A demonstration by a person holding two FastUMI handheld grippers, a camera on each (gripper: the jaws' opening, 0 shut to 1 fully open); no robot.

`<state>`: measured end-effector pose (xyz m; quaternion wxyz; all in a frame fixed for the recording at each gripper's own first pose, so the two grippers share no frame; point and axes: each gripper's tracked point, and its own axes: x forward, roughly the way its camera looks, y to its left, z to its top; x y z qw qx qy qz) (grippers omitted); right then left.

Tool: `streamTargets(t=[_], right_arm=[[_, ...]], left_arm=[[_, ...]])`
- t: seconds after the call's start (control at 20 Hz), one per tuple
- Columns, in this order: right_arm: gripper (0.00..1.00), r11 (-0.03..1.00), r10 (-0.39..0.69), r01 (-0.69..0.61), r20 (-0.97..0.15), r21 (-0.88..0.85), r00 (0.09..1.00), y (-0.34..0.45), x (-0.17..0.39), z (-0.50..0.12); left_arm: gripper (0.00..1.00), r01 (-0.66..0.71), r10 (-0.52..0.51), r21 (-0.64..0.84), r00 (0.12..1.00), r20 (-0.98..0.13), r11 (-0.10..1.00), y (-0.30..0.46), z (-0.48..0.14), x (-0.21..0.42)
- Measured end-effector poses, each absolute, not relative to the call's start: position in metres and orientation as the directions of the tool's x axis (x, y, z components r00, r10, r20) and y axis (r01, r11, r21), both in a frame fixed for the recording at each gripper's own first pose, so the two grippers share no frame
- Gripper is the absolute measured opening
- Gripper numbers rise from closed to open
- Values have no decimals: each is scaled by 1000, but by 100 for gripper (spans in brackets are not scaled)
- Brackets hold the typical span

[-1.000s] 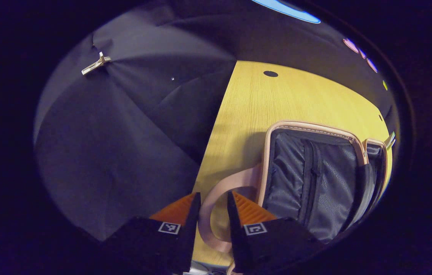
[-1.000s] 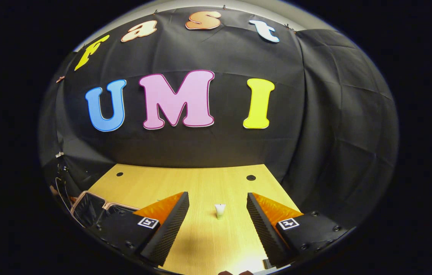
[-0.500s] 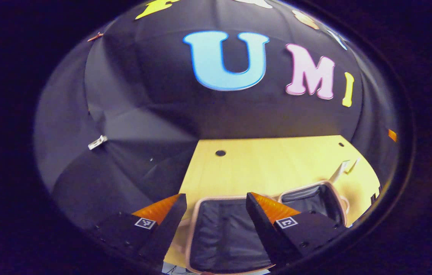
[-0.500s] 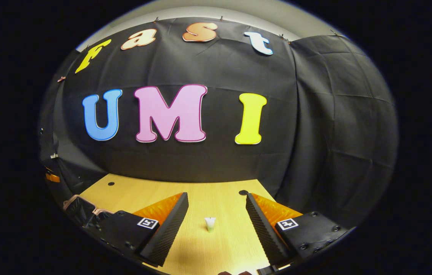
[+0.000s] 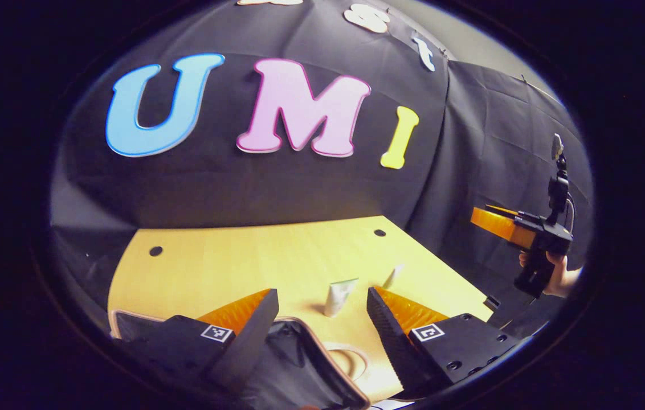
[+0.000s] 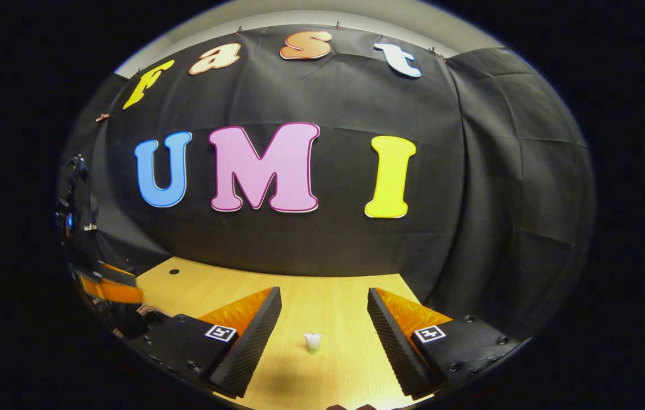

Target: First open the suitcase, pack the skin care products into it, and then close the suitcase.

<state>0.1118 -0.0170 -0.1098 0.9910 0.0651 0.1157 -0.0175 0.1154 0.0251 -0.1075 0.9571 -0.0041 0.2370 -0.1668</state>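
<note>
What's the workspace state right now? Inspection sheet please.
Surface: wooden table with small dark holes.
Job's things: suitcase lies open at the near edge, dark lining showing; two pale tubes, one just beyond the suitcase and another farther off, both standing on the table, not packed.
Clutter: nothing seen.
Grippers: left claw open, above the suitcase edge, holding nothing; right claw open, a tube between its fingers, untouched.
Cables: a thin cable on the right claw's body.
Surroundings: black cloth wall.

A recording booth: black cloth wall (image 6: 311, 250) hung behind a bare wooden table (image 6: 322, 296) with cable holes.
</note>
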Motion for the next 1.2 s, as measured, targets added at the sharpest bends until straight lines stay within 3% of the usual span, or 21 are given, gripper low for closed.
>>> streamTargets(t=[0.15,0.35,0.7,0.75,0.85,1.2], right_arm=[[96,990,13,24,-258,140,966,-17,112,-126],[96,989,10,40,-329,143,944,-33,108,-165],[96,991,65,-2,-482,130,874,-45,111,-262],[96,989,87,-16,-496,146,864,-40,116,-275],[97,984,135,-50,-535,172,834,-25,127,-302],[98,961,256,-137,-591,240,765,16,169,-362]], left_arm=[[98,305,-328,-138,756,-567,942,-3,-169,148],[97,222,-243,-119,696,-676,968,-12,-241,193],[95,51,-4,50,735,-678,997,19,-277,261],[79,30,29,78,750,-661,997,24,-274,263],[58,55,-5,55,758,-652,997,22,-275,265],[52,127,-74,45,792,-607,991,3,-235,243]])
